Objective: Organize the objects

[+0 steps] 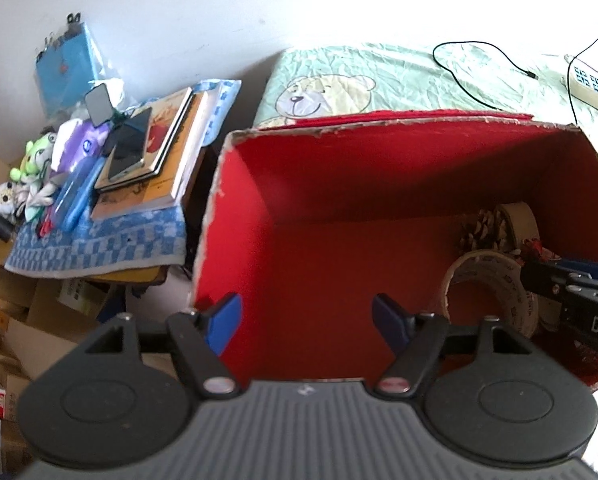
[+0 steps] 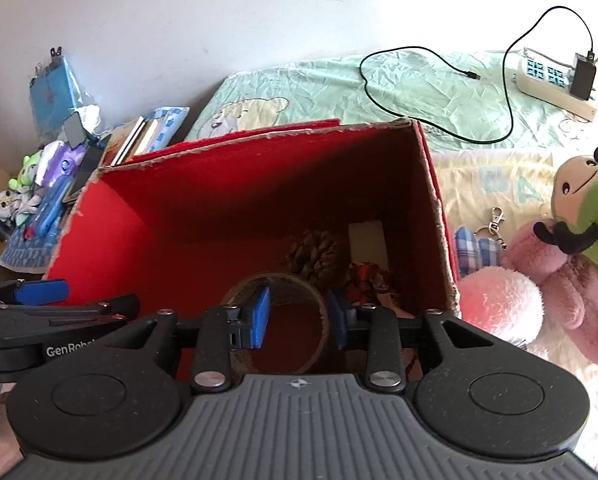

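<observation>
Both my grippers gape empty over the red box (image 2: pixel 147 216); right gripper (image 2: pixel 297 320) nearer the tape roll (image 2: pixel 277 280), at twelve o'clock.

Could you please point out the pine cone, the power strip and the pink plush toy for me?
pine cone (image 2: pixel 313 254): right wrist view, middle of its scales, inside the red box.
power strip (image 2: pixel 549 86): right wrist view, its white body.
pink plush toy (image 2: pixel 539 276): right wrist view, its furry body.

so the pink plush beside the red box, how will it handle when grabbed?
The pink plush looks soft and fuzzy, so it probably squashes and flops between the tongs. Likely light for its bulk. Its rounded parts may sag; unlikely to roll far on the bedsheet.
</observation>
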